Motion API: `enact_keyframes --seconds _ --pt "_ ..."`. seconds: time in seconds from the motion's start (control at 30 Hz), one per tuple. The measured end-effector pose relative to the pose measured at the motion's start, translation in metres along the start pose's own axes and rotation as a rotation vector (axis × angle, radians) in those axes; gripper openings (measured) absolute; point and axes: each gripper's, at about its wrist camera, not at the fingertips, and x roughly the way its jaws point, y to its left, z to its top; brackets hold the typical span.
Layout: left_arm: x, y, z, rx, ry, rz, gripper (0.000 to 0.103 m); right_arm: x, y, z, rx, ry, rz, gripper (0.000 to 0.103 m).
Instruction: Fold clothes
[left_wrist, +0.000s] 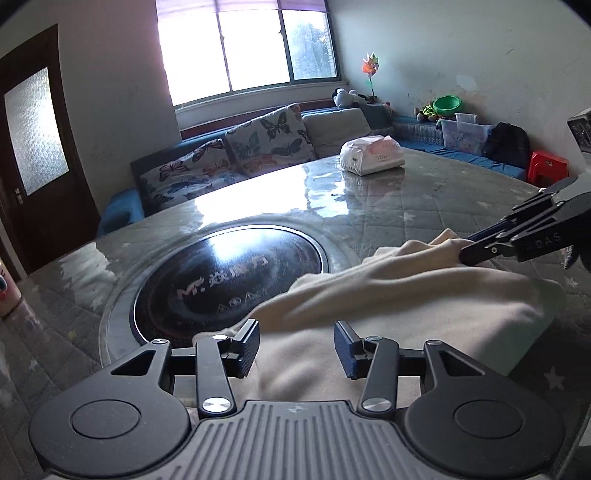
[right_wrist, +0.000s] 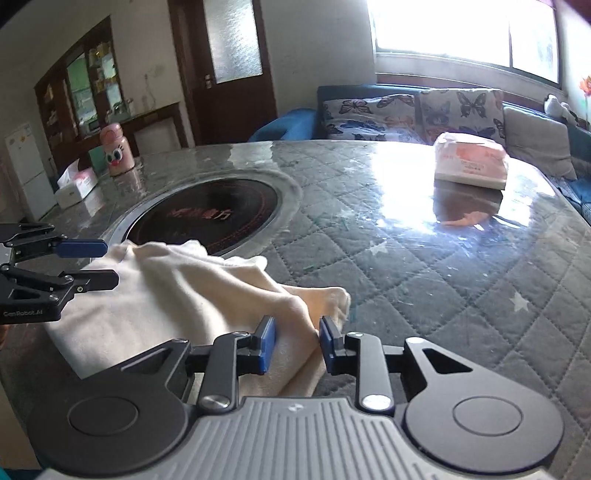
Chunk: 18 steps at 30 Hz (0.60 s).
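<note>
A cream garment (left_wrist: 424, 306) lies bunched on the quilted table (left_wrist: 424, 206), partly over the round black hob. My left gripper (left_wrist: 296, 347) is open, its jaws apart just above the garment's near edge, holding nothing. It shows at the left of the right wrist view (right_wrist: 105, 264), open beside the cloth (right_wrist: 177, 284). My right gripper (right_wrist: 297, 341) has its jaws on either side of a raised fold of the garment, closed on it. In the left wrist view it comes in from the right (left_wrist: 469, 251), its tips pinching the cloth.
A round black induction hob (left_wrist: 229, 284) is set in the table (right_wrist: 424, 258). A white tissue pack (left_wrist: 371, 155) lies at the far side (right_wrist: 471, 160). A pink cartoon flask (right_wrist: 116, 151) and a white box (right_wrist: 75, 186) stand far left. A sofa with butterfly cushions (left_wrist: 236, 155) lies beyond.
</note>
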Motion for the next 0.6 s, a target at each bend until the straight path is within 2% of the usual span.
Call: enact_keyframes --seconds 0.03,0.1,0.27,0.4,0.6 --pt "0.001 0.000 -0.002 -0.001 0.008 0.001 0.049 0.001 0.001 0.000 -0.003 0.005 0.001 0.008" --pt "0.004 0.001 -0.005 -0.002 0.024 0.004 0.049 -0.001 0.007 0.001 -0.045 -0.004 -0.030 0.006" --pt "0.005 0.004 -0.008 -0.010 0.030 0.005 0.053 -0.017 0.022 0.012 -0.169 -0.062 -0.132 0.006" --pt "0.005 0.007 -0.009 -0.024 0.028 -0.002 0.054 0.008 0.014 0.004 -0.142 0.017 -0.149 0.007" --pt "0.007 0.014 -0.005 -0.040 0.036 -0.014 0.054 -0.006 0.010 0.015 -0.110 -0.027 -0.145 0.010"
